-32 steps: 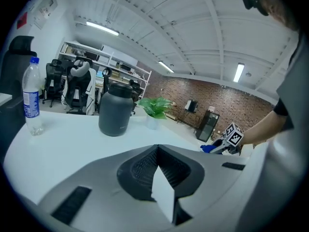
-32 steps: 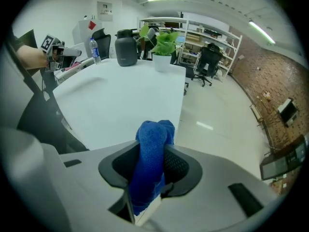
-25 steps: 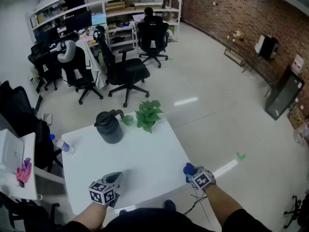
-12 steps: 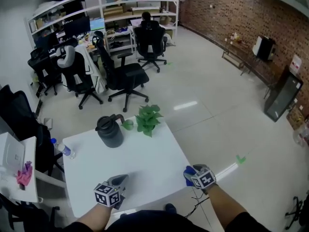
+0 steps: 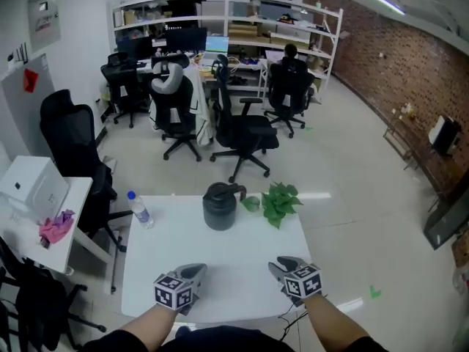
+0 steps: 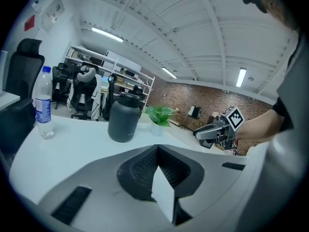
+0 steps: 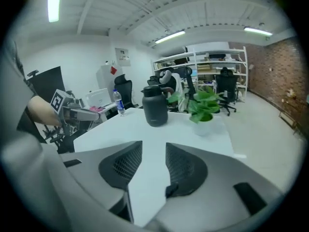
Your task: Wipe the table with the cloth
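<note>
Left gripper point(image 5: 196, 270) pressed shut, right gripper point(image 5: 278, 266) spread, nothing in either.
Head view: both grippers sit over the near edge of the white table point(image 5: 220, 262), left one on the left, right one on the right, well apart. A dark jug point(image 5: 220, 207) and a potted plant point(image 5: 278, 202) stand just beside each other at the far edge, with a water bottle point(image 5: 139, 210) near the far left corner. The pink cloth point(image 5: 56, 227) lies on the side table point(image 5: 79, 200) off to the left, beside a white box point(image 5: 33, 189) and well apart from both grippers. Left gripper view: pads meet with nothing between them; jug and plant ahead, bottle on the left, right gripper off to the right. Right gripper view: jaws have just been closing but a gap remains, and only bare table shows through it; jug and plant ahead, left gripper at the left.
</note>
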`<state>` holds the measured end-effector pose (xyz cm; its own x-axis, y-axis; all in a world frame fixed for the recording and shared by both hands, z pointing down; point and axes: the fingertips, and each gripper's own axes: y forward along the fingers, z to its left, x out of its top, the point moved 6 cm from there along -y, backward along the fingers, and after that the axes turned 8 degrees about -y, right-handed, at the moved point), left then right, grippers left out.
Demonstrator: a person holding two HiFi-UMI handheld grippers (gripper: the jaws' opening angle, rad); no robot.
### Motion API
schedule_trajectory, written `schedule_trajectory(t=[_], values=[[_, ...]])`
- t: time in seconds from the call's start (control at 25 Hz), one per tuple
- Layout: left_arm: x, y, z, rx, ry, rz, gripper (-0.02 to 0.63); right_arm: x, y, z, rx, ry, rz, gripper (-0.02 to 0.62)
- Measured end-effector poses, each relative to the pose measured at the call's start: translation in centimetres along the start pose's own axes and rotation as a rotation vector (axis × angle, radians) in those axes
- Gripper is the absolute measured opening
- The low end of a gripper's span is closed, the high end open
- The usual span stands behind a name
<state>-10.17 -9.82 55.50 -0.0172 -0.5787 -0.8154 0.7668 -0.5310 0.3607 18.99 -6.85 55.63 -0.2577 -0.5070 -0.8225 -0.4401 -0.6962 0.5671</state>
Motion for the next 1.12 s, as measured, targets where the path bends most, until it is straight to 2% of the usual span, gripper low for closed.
schedule_trajectory(t=[0.08, 0.2, 0.32, 0.52, 1.12], values=[[0.3, -0.8, 1.4, 0.027, -0.006, -0.014, -0.002, 1.3, 3.3, 1.6, 0.031, -0.053, -0.005, 0.096], [0.7, -1.8, 3.1, 0.056, -0.011, -0.032, -0.002, 2.6, 7.9, 4.1, 0.085, -0.107, 0.0, -0.016], [0.5, -2.3, 4.2, 0.078, -0.011, -0.038, -0.002, 3.0, 11.6, 5.9, 0.137, -0.124, 0.008, 0.003], [0.1, -2.6, 5.2, 0.096, -0.022, -0.035, -0.002, 3.5, 14.4, 6.5, 0.131, -0.095, -0.023, 0.002], [0.0, -1.6, 4.6, 0.071, -0.029, -0.041, -0.002, 2.1, 13.2, 5.8, 0.13, -0.106, 0.02, 0.0]])
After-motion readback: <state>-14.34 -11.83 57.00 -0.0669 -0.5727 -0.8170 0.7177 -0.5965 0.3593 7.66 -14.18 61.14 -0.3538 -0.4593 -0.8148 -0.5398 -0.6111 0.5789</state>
